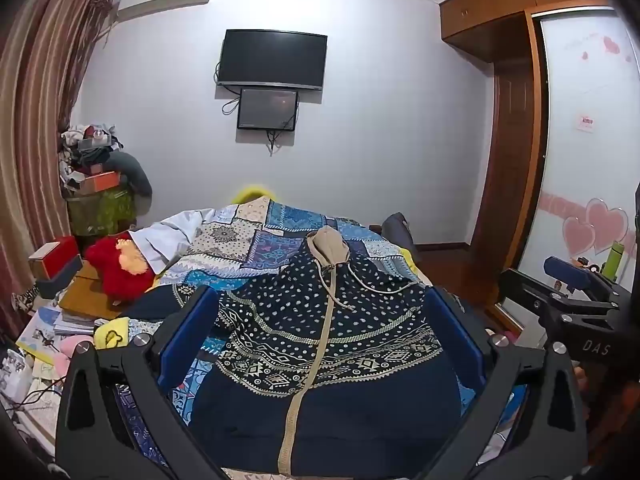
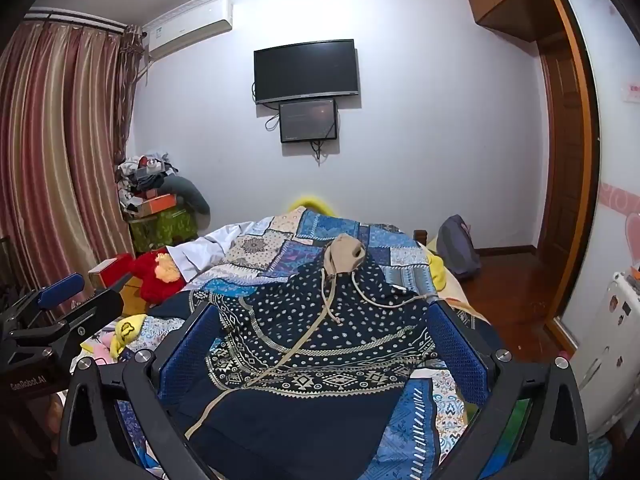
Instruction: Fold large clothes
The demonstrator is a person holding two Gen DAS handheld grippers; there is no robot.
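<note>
Item: navy zip-front hoodie (image 1: 320,320), patterned with pale dots and a geometric band, beige hood (image 1: 329,246) and drawcords. It lay spread flat, front up, on a blue patchwork quilt (image 1: 256,236) covering the bed, hood at the end away from the grippers, beige zipper (image 1: 308,364) running toward them.

Left gripper (image 1: 320,336): held above the hoodie's lower half and tipped slightly downward. Its blue-padded fingers (image 1: 188,332) were spread as wide as they went, nothing between the pads — the garment's chest lay past and below them, the zipper roughly midway between the two.

Right gripper (image 2: 320,344): same pose, tipped slightly down, blue fingers (image 2: 456,348) fully spread and empty. The hoodie lay beyond and beneath them, its zipper slanting toward the left finger, its right edge near the right finger's tip.

The two grippers were side by side; each appeared at the edge of the other's view.

Beyond the fingertips: a wall-mounted television (image 2: 306,70) with a smaller screen (image 2: 308,120) beneath it. Off to the left of the left fingers — a red plush toy (image 1: 120,270), stacked boxes and striped curtains (image 2: 52,152).
</note>
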